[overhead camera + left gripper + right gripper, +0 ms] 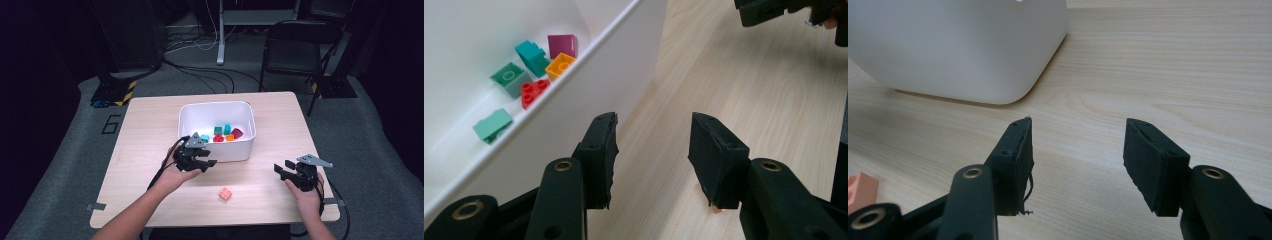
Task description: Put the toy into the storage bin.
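A white bin [227,150] stands mid-table and holds several small bricks: green [510,77], teal [531,56], magenta [562,46], yellow-orange [559,65], red [534,91] and mint [493,125]. My left gripper [210,157] hovers at the bin's near left corner, open and empty, its jaws [653,125] wide apart beside the bin's wall [589,80]. One orange brick [225,194] lies alone on the table nearer the person, between the two hands. My right gripper [281,167] is open and empty to the right of the bin, pointing left [1079,127], with the orange brick [860,190] at its lower left.
The wooden table [150,130] has bare surface left and right of the bin. A black folding chair [295,50] stands beyond the far right corner. Cables and a stand leg [220,45] lie on the floor behind.
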Motion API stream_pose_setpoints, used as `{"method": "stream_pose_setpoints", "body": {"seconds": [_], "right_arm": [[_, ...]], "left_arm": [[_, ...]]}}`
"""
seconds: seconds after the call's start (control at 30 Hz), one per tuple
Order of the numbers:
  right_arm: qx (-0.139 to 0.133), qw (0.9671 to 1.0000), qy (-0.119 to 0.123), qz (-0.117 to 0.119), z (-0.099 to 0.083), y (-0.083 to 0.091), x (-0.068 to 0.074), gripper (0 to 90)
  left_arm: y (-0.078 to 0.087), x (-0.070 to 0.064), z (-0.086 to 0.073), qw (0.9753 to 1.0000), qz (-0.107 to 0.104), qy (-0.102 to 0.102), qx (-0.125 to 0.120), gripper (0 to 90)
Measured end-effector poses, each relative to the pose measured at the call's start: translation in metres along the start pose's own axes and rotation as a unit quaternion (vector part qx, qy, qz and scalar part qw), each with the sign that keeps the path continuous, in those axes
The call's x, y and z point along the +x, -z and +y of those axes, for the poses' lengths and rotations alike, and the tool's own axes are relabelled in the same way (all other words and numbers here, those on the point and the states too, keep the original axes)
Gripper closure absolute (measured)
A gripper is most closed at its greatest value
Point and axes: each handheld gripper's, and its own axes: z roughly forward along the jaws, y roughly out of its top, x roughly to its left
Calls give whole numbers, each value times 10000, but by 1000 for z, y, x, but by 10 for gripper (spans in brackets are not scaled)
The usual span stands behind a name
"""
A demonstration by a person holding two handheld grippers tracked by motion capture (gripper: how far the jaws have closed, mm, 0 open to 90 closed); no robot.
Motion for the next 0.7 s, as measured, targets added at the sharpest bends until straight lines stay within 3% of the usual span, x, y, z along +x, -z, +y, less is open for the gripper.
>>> {"method": "stream_pose_setpoints", "body": {"seconds": [0.27,0.7], "right_arm": [[6,10000,-12,15,0,0,-1,450],[13,10000,-19,24,-1,0,0,449]], "left_arm": [[-19,-13,-25,9992,-370,115,72,540],[-36,-28,-47,9983,-545,100,199,541]]}}
